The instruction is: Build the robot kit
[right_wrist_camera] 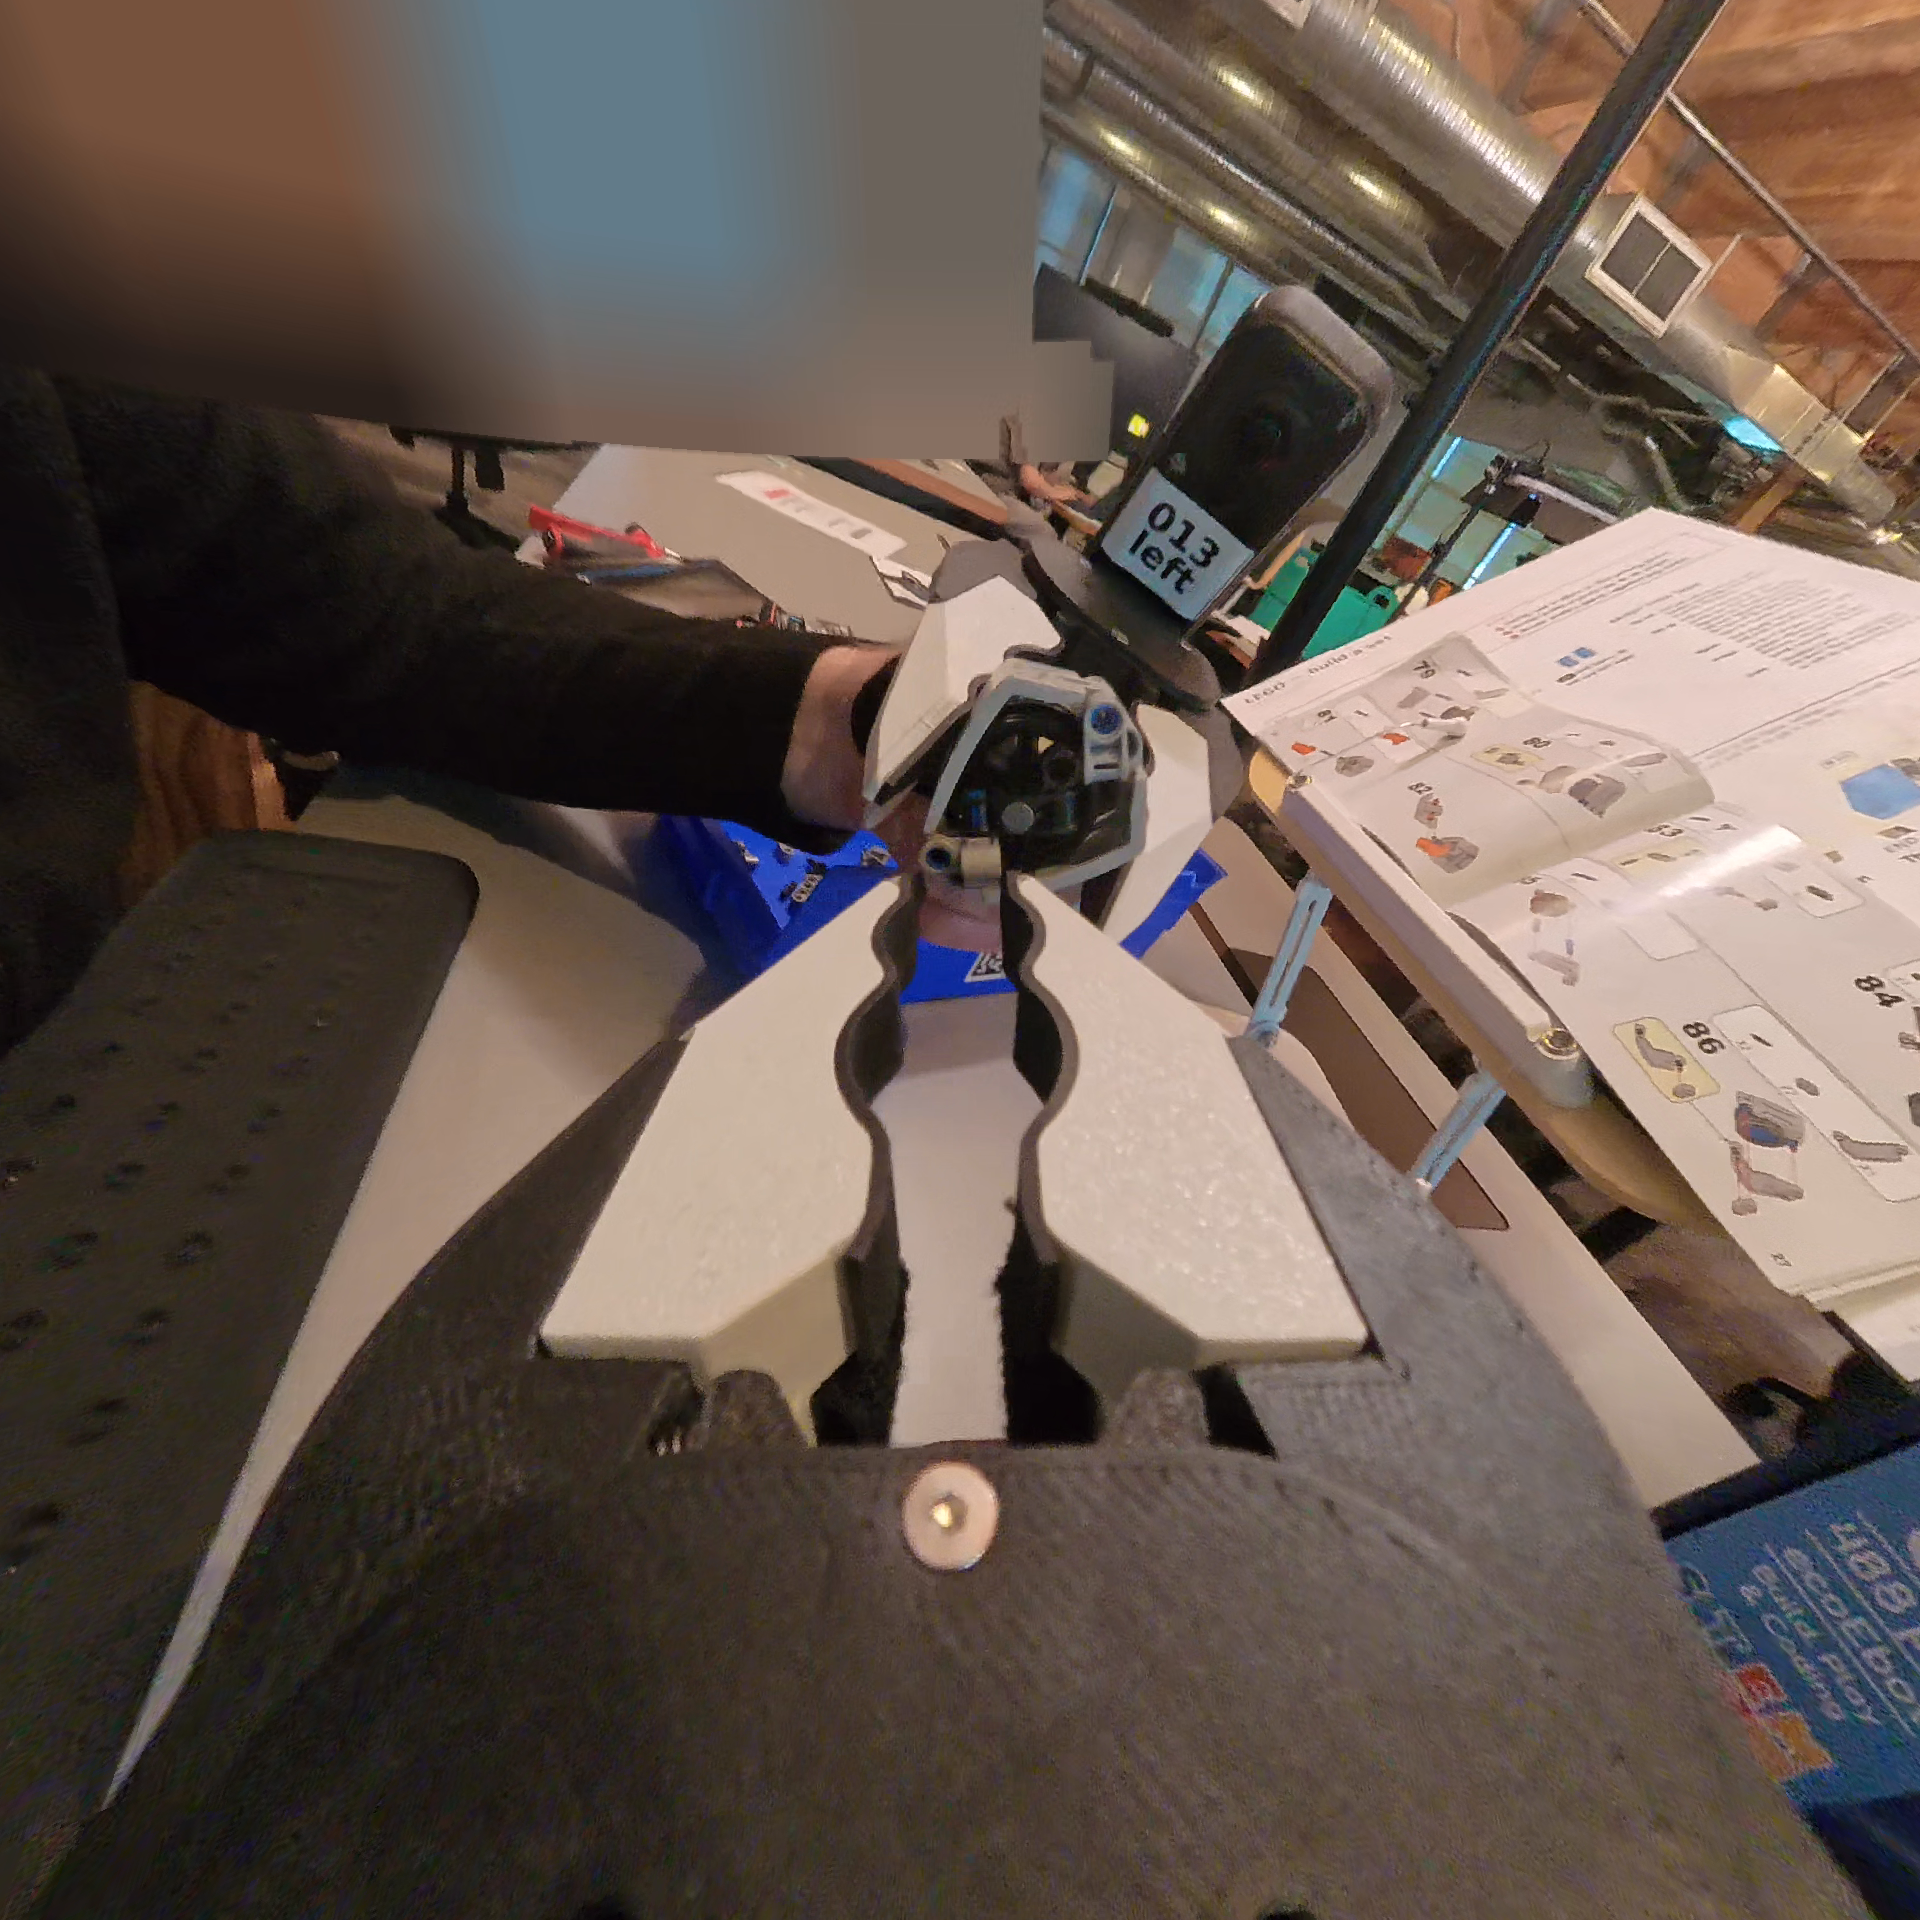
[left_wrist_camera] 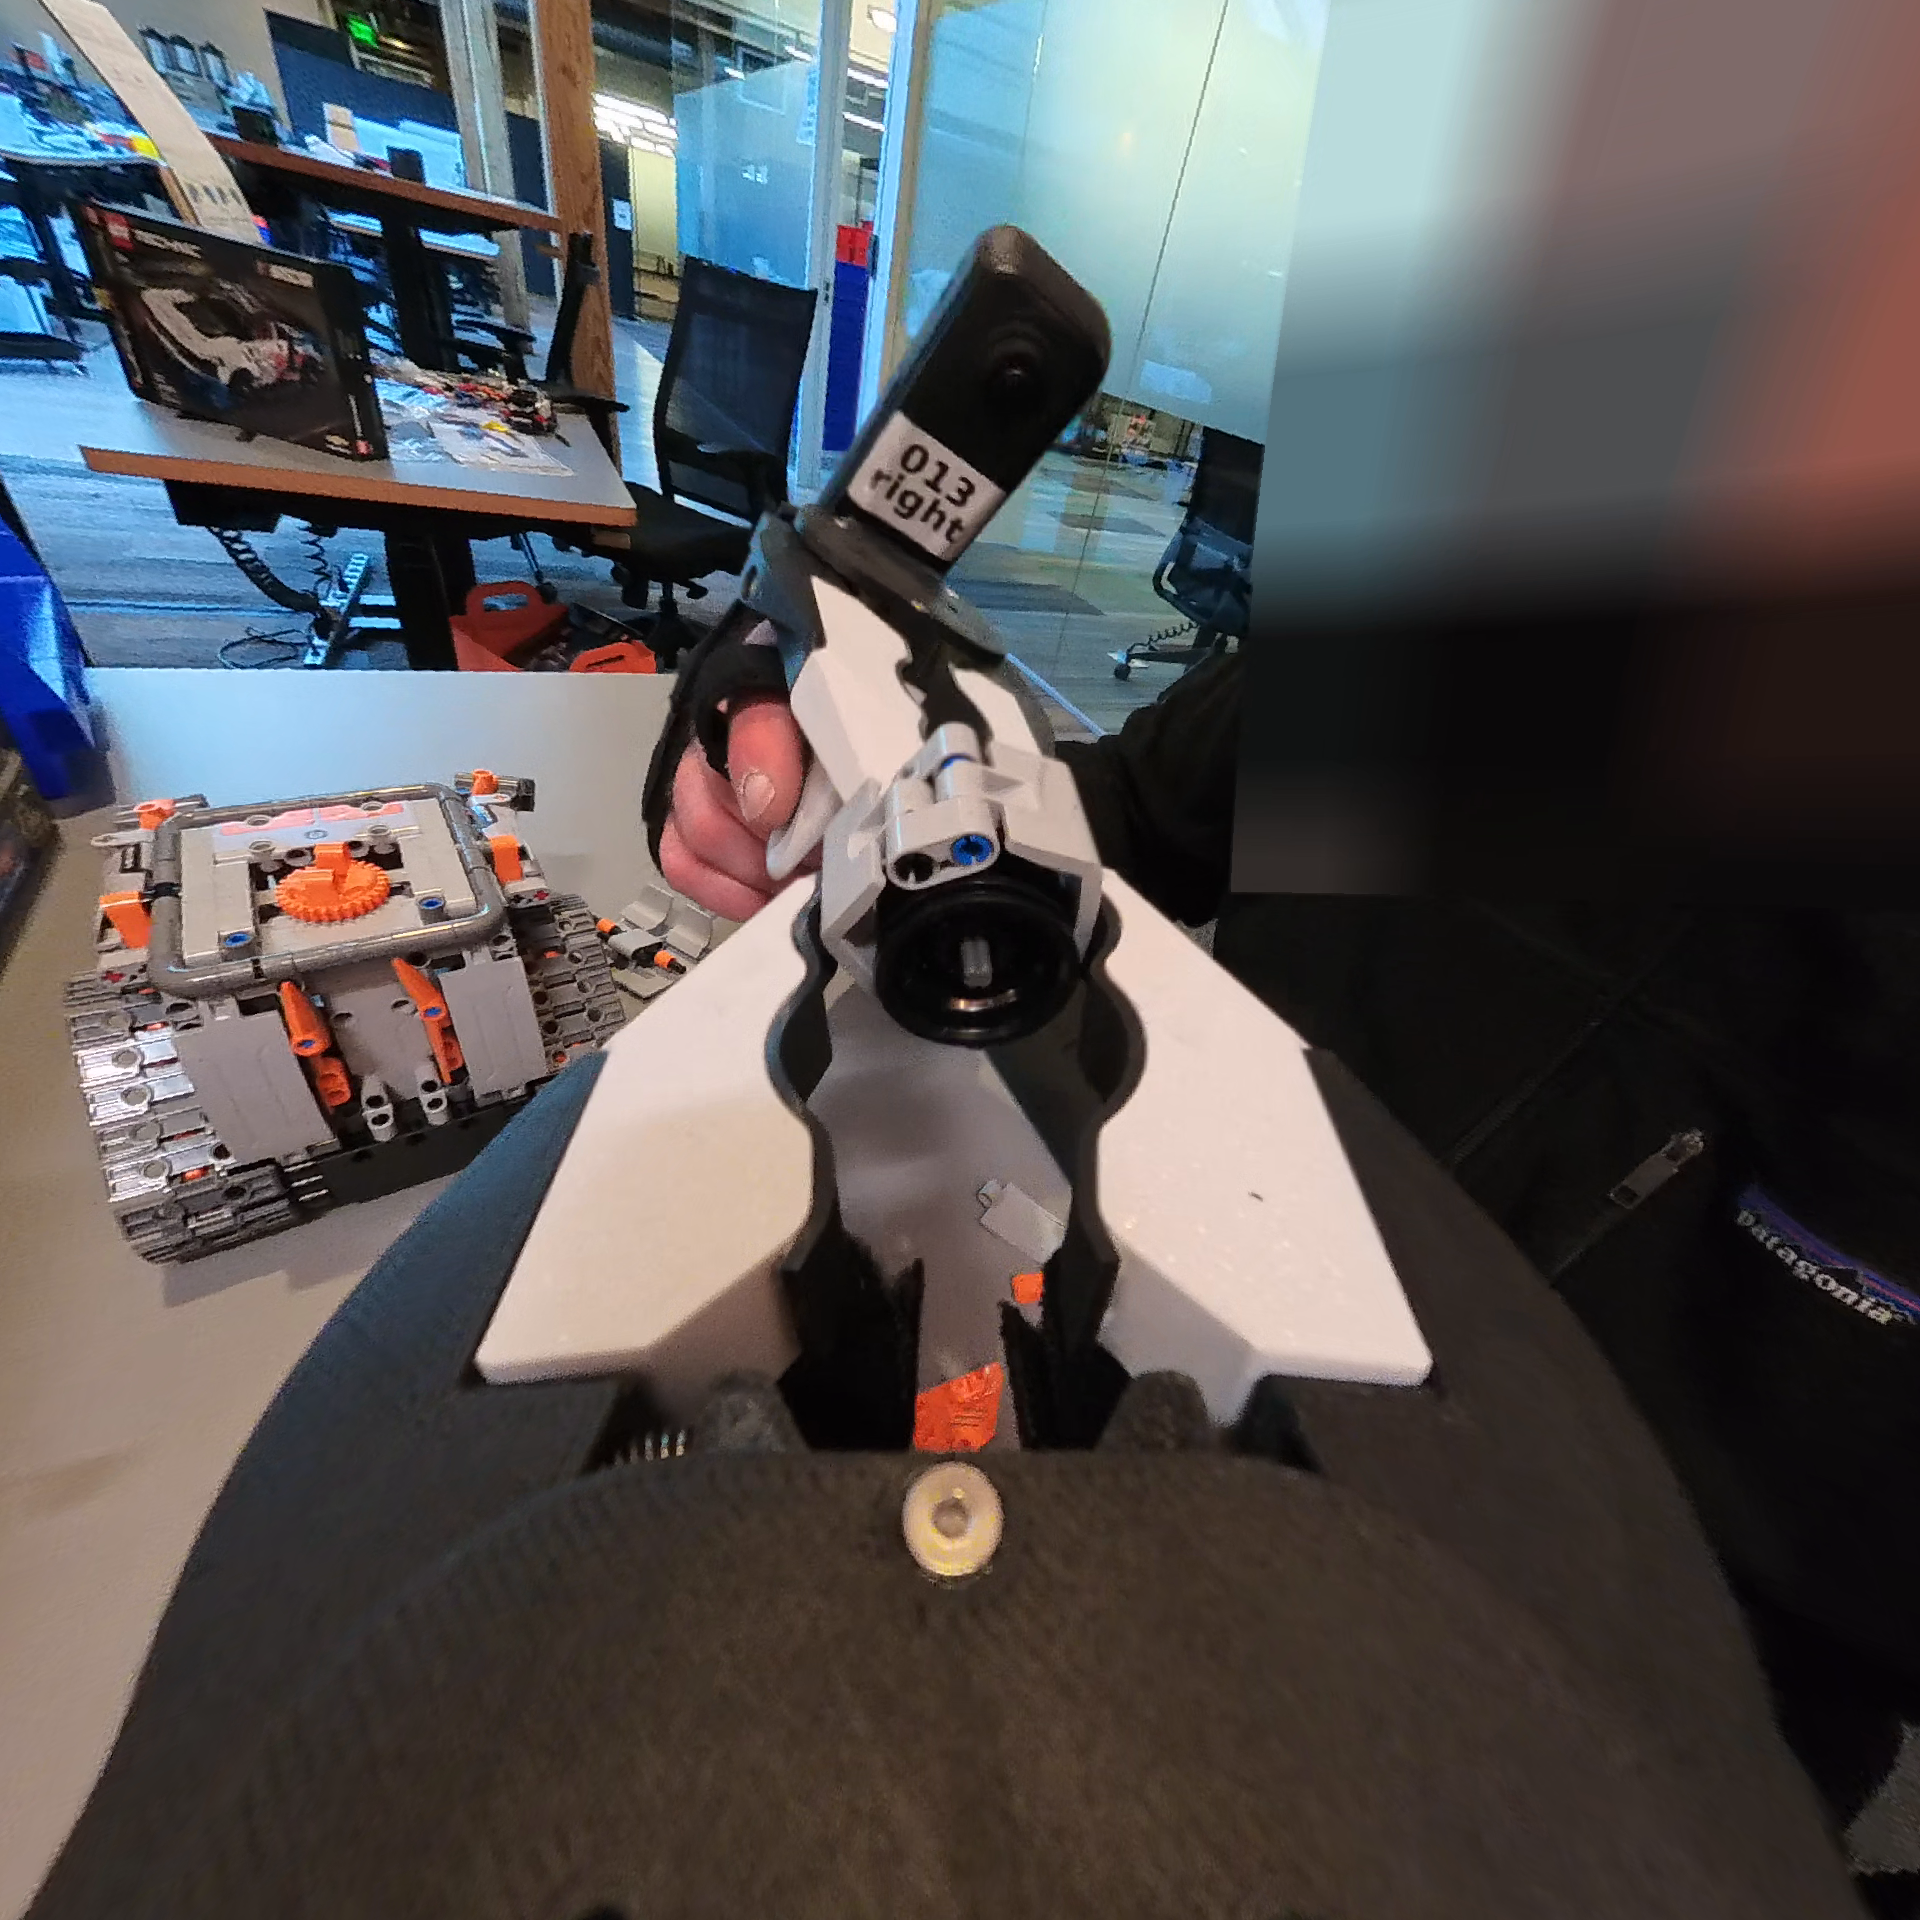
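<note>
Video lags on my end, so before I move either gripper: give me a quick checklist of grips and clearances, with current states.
1. Left gripper closed on the wheel assembly: ok.
2. Right gripper pinching the grey connector at the assembly's edge: ok.
3. Connector fully seated: cannot tell, the joint is hidden.
4. Tracked model clear of both grippers: ok, it stands apart on the table.
5. Instruction booklet open in the right wrist view: ok.

Tracked model (left_wrist_camera: 312, 997) on white table (left_wrist_camera: 343, 717)
</note>
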